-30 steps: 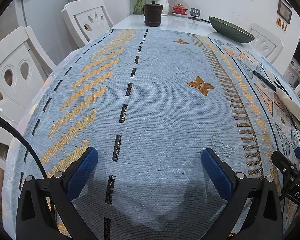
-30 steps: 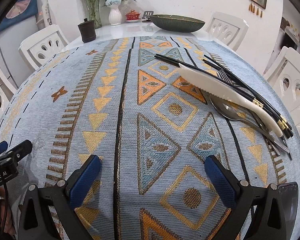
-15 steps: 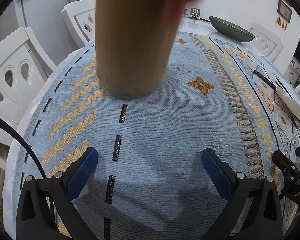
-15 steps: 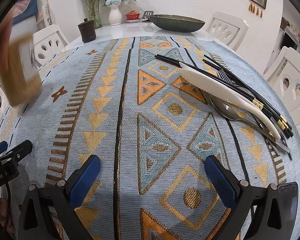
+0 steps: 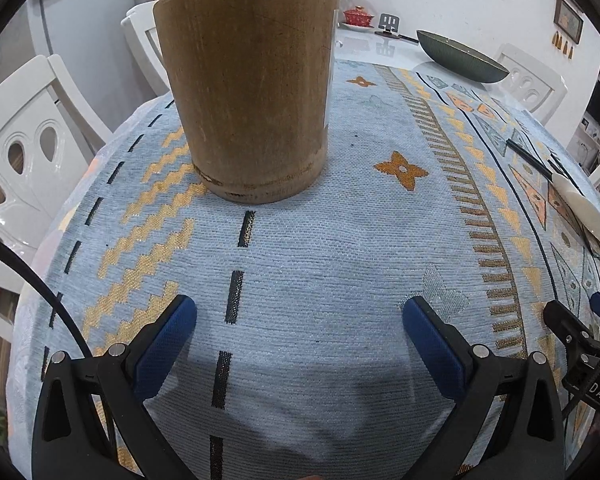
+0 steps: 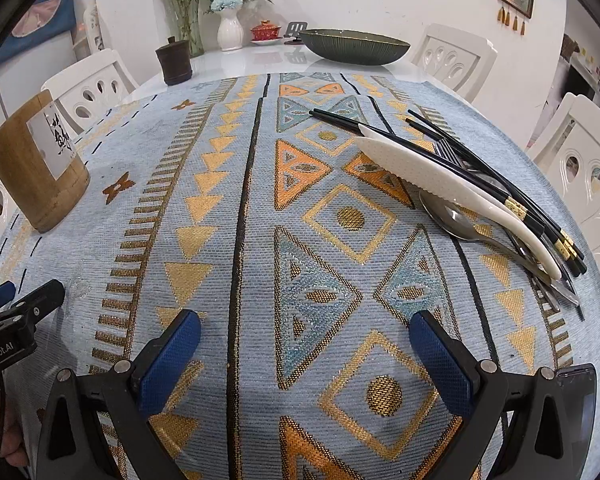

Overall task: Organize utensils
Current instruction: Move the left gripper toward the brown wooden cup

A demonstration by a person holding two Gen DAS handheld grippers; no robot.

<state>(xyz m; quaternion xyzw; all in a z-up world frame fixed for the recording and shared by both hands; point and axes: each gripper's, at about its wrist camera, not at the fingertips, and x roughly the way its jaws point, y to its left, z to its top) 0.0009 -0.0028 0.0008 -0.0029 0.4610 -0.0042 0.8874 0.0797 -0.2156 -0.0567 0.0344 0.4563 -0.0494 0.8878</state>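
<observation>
A tall bamboo holder point(image 5: 252, 88) stands upright on the patterned blue cloth point(image 5: 340, 248), straight ahead of my left gripper point(image 5: 300, 328), which is open and empty a short way in front of it. The same holder point(image 6: 36, 168) shows at the far left of the right wrist view, with a white label on its side. My right gripper point(image 6: 306, 344) is open and empty over the cloth. To its right lies a pile of utensils: a white rice paddle point(image 6: 452, 192), black chopsticks point(image 6: 472, 168), a metal spoon point(image 6: 456, 220) and a fork point(image 6: 448, 150).
At the far end of the white table sit a dark green bowl point(image 6: 354, 46), a dark lidded cup point(image 6: 174, 62), a white vase with flowers point(image 6: 230, 32) and a red teacup point(image 6: 265, 32). White chairs point(image 5: 24, 160) ring the table. The utensils lie near the cloth's right edge.
A hand brought the bamboo holder down from above and it now stands still on the cloth, with the hand gone. Neither gripper has moved.
</observation>
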